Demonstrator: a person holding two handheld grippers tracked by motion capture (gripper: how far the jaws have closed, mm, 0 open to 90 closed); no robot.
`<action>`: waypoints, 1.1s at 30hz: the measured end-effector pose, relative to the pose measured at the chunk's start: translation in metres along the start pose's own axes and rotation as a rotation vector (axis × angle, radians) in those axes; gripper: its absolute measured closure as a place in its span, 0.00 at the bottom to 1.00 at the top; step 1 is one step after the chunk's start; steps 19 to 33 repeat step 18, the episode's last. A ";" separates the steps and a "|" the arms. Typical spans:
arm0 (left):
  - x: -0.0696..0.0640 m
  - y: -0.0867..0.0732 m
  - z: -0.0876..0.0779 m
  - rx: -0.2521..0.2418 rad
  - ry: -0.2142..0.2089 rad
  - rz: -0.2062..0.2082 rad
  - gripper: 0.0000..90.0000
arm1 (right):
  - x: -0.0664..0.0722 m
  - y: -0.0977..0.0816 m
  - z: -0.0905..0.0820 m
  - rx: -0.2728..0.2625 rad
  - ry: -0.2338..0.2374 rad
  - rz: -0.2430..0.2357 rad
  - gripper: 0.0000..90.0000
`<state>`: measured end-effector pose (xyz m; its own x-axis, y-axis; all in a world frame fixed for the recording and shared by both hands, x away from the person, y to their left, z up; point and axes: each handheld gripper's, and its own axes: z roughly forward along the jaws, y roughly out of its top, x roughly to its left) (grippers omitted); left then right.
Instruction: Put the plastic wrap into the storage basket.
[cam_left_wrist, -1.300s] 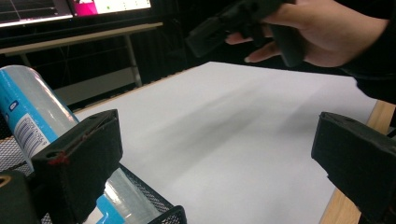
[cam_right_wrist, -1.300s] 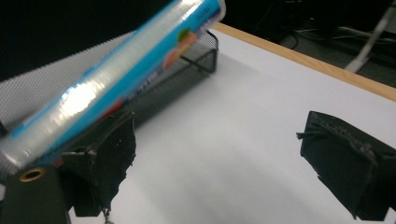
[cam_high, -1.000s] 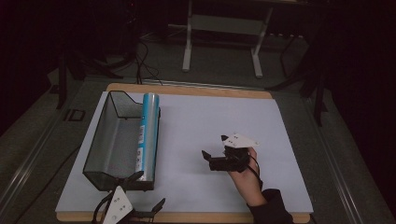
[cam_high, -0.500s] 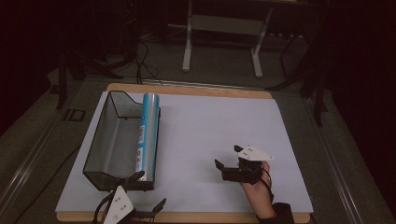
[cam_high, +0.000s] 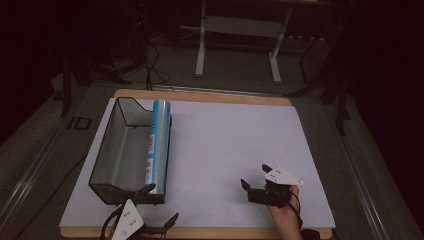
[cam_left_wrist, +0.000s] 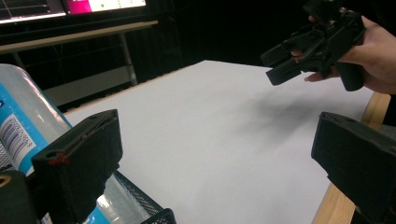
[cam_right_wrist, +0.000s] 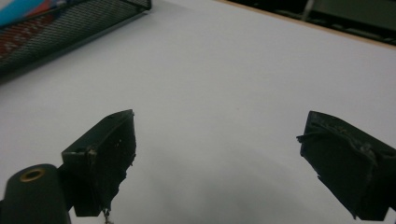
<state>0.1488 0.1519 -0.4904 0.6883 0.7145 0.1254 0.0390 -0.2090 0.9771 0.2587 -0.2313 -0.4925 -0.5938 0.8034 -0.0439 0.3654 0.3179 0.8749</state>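
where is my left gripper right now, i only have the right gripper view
observer: the left gripper is at the near table edge, right by the near end of the mesh tray.
operator: is it open
observer: yes, in the left gripper view its jaws stand wide apart with nothing between them.
operator: what's inside that tray
observer: a blue cylinder with a barcode label lies lengthwise along the tray's right side.
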 end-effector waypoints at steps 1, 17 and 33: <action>0.000 0.000 0.000 0.000 0.000 0.000 0.03 | -0.001 -0.002 -0.001 -0.003 -0.008 -0.002 0.11; -0.002 -0.001 0.002 0.010 -0.007 0.008 0.03 | -0.006 -0.011 0.003 0.016 -0.022 -0.006 0.11; -0.002 -0.001 0.002 0.010 -0.007 0.008 0.03 | -0.006 -0.011 0.003 0.018 -0.016 -0.006 0.11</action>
